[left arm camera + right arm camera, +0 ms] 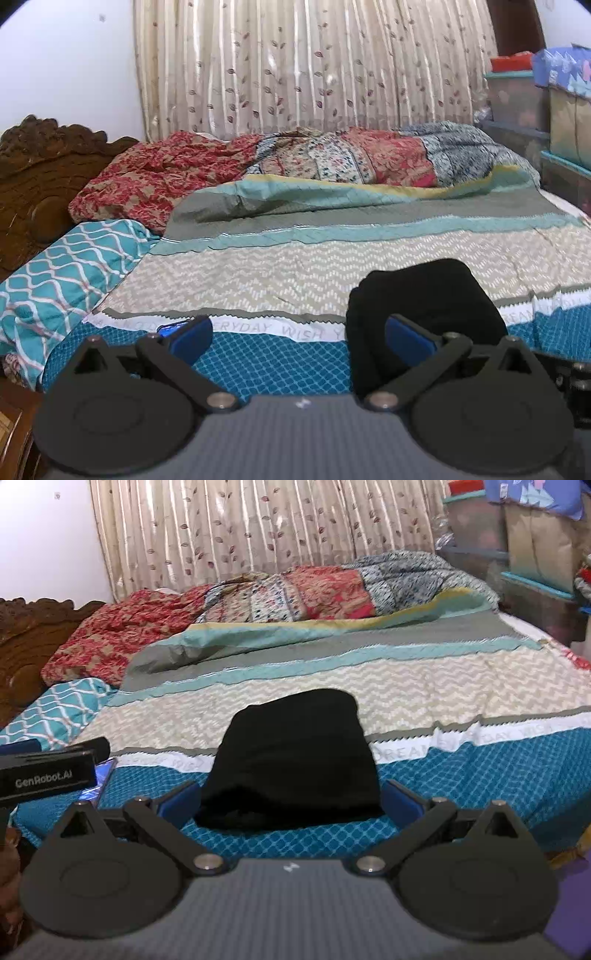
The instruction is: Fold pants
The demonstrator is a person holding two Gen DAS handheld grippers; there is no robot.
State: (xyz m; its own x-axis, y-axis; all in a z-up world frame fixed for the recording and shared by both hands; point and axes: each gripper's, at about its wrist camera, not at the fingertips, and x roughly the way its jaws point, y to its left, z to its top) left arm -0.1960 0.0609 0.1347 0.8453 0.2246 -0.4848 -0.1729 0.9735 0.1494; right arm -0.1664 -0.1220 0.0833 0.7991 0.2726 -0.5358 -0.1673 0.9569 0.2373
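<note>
Left gripper (pixel 298 334), nearest lens: blue padded fingers spread wide, nothing held; black linkage arms, round hubs, ribbed grey body. Right gripper (pixel 291 799) likewise released, fingers splayed either side of pants (pixel 295 757) near edge; contact cannot be told. Pants seen folded into compact black bundle, soft matte cloth, rounded corners, laid on bedspread (pixel 461 686) across teal lattice and beige zigzag bands. Crumpled floral quilt (pixel 295 158) heaped behind. Carved wooden headboard (pixel 40 173) at left. Pleated leaf-print curtain (pixel 314 62) hung beyond.
</note>
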